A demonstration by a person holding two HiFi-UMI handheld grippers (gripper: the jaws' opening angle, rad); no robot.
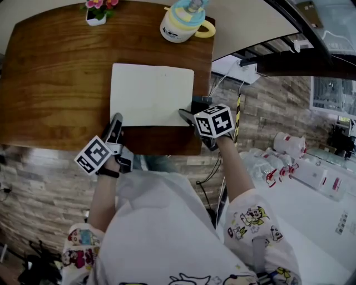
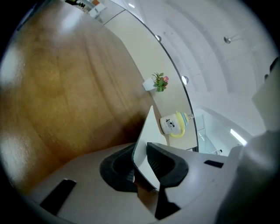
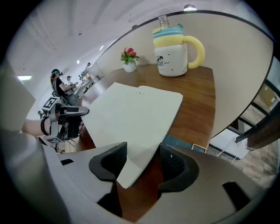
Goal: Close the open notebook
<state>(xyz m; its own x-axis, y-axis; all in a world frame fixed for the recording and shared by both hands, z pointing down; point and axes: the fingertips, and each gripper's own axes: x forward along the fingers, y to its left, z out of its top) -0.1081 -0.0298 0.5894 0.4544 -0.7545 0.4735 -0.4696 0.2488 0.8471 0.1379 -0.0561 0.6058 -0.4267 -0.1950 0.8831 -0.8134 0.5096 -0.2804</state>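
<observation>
Notebook (image 1: 151,94) lies flat on the wooden table (image 1: 55,83), on its near right part, close to the near edge; cream face up; long axis runs left to right in the head view. Small white pot (image 1: 94,18) at the far edge holds pink flowers (image 1: 101,3); lidded mug (image 1: 179,23) with a yellow handle stands farther right, contents unseen. Left gripper (image 2: 141,165) clenched on the near left corner; right gripper (image 3: 141,161) released, jaws astride the near right corner.
</observation>
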